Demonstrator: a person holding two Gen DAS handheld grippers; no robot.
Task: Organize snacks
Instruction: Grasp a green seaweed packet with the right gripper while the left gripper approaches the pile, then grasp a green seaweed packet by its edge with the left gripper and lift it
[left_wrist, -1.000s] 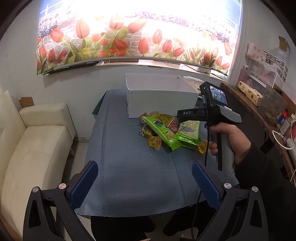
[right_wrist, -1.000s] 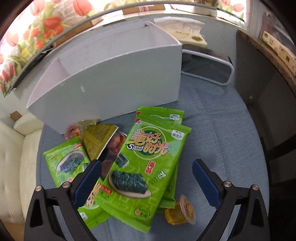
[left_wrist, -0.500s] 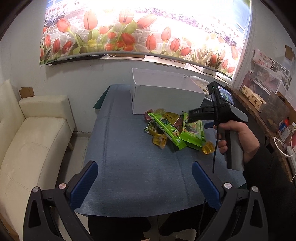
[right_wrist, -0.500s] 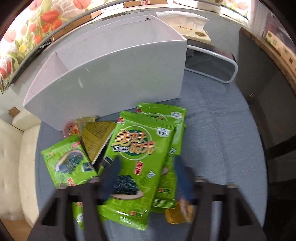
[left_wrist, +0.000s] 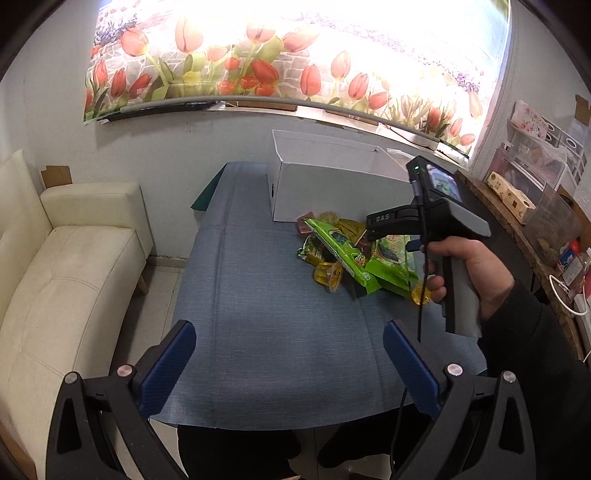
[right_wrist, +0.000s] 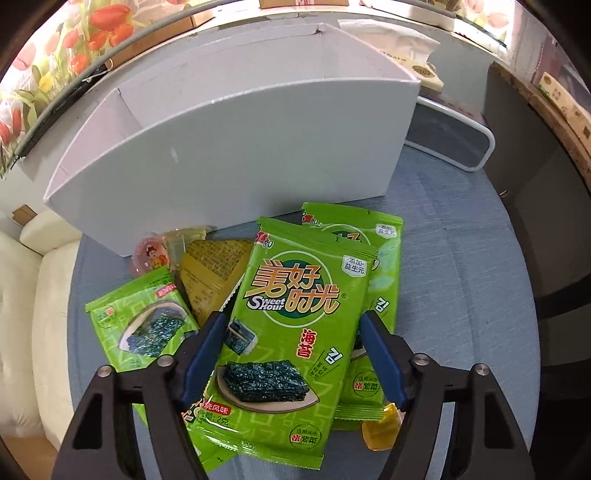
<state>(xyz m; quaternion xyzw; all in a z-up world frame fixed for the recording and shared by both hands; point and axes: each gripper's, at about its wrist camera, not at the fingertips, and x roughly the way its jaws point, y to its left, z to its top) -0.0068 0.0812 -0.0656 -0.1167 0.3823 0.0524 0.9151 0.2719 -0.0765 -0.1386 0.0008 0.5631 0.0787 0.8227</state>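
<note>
A pile of snacks lies on the blue table (left_wrist: 266, 332) in front of a white open box (right_wrist: 236, 147). The top green seaweed packet (right_wrist: 291, 317) sits between the blue pads of my right gripper (right_wrist: 293, 328), which is shut on its two sides. More seaweed packets (right_wrist: 144, 325), a yellow-brown packet (right_wrist: 210, 269) and jelly cups (right_wrist: 380, 432) lie around it. In the left wrist view the right gripper (left_wrist: 373, 230) is over the pile (left_wrist: 347, 254). My left gripper (left_wrist: 288, 358) is open and empty above the table's near edge.
A cream sofa (left_wrist: 66, 280) stands left of the table. A wooden shelf with boxes and containers (left_wrist: 532, 206) runs along the right. A white-rimmed dark tray (right_wrist: 454, 136) lies right of the box. A tulip picture hangs on the back wall.
My right gripper has closed from wide open onto the top seaweed packet and moved nearer the pile. My left gripper has stayed open while its view shifted slightly.
</note>
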